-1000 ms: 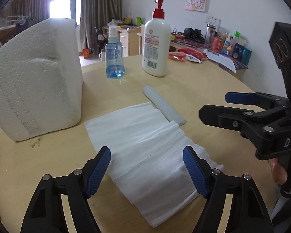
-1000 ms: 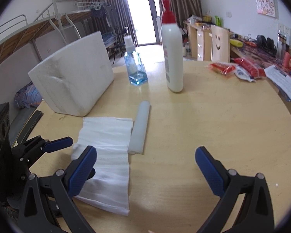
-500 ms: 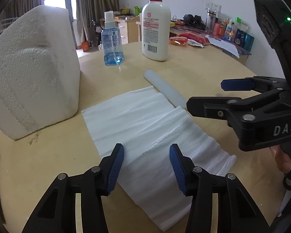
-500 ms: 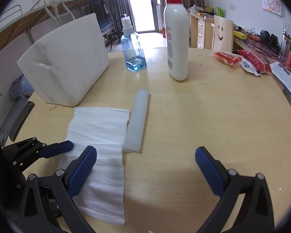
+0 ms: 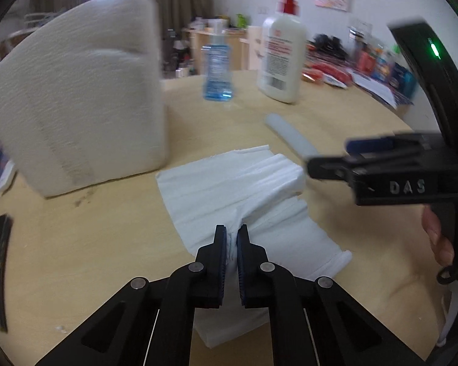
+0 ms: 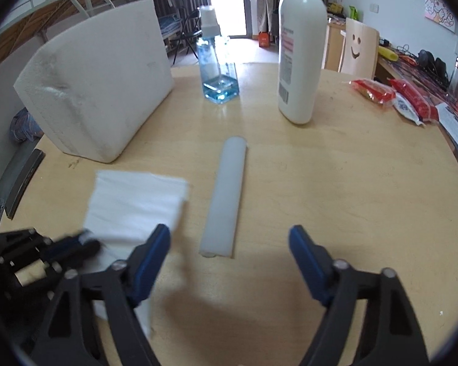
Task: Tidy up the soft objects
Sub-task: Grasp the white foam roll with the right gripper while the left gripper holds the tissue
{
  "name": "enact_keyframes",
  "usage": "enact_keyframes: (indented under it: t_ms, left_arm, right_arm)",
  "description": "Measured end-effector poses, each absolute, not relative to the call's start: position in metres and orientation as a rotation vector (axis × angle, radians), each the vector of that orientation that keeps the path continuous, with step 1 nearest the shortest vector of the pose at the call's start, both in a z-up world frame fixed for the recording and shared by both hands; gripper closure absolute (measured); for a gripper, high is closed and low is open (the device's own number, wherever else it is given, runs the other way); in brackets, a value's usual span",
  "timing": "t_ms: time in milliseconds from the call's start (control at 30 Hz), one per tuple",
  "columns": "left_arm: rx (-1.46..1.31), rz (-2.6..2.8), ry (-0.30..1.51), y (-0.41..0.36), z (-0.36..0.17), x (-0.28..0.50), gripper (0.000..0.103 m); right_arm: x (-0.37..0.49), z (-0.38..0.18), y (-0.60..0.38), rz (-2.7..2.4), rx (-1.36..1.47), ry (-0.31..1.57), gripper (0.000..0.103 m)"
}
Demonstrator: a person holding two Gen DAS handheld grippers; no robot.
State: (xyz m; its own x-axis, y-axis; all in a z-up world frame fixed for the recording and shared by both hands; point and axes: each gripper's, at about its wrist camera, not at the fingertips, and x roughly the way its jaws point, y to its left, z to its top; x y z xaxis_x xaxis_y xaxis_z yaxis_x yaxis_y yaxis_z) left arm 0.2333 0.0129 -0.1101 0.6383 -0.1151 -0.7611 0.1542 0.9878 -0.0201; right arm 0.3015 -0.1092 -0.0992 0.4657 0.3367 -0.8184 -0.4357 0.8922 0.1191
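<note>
Left gripper [image 5: 231, 238], spread a second ago, now pinches bunched tissue sheet [image 5: 244, 189]; right gripper [image 6: 229, 244] stays spread above foam rod [image 6: 226, 201]; foam block [image 5: 76, 97] left.

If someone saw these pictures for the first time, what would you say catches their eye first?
Probably the left gripper, shut on the near edge of the white tissue sheet and puckering it at the front of the round wooden table. Next, the big white foam block standing at the table's left. The right gripper hangs open over the near end of a pale foam stick lying right of the tissue.
</note>
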Motion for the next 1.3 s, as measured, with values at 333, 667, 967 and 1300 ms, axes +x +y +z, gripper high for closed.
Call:
enact_keyframes:
  t_ms: [333, 667, 967, 1300]
  left_arm:
    - [-0.027, -0.070, 0.860, 0.046, -0.109, 0.230, 0.096]
    - [-0.055, -0.098, 0.871, 0.045, -0.112, 0.231, 0.096]
    - [-0.078, -0.108, 0.870, 0.049, -0.111, 0.227, 0.096]
    - [-0.076, -0.096, 0.839, 0.050, -0.107, 0.221, 0.096]
  right_arm:
    - [0.305, -0.101, -0.103, 0.418, -0.148, 0.983, 0.045]
    - [0.299, -0.099, -0.088, 0.457, -0.173, 0.984, 0.077]
    - [0.298, -0.098, -0.107, 0.514, -0.058, 0.955, 0.080]
    - [0.292, -0.091, -0.110, 0.525, -0.041, 0.903, 0.080]
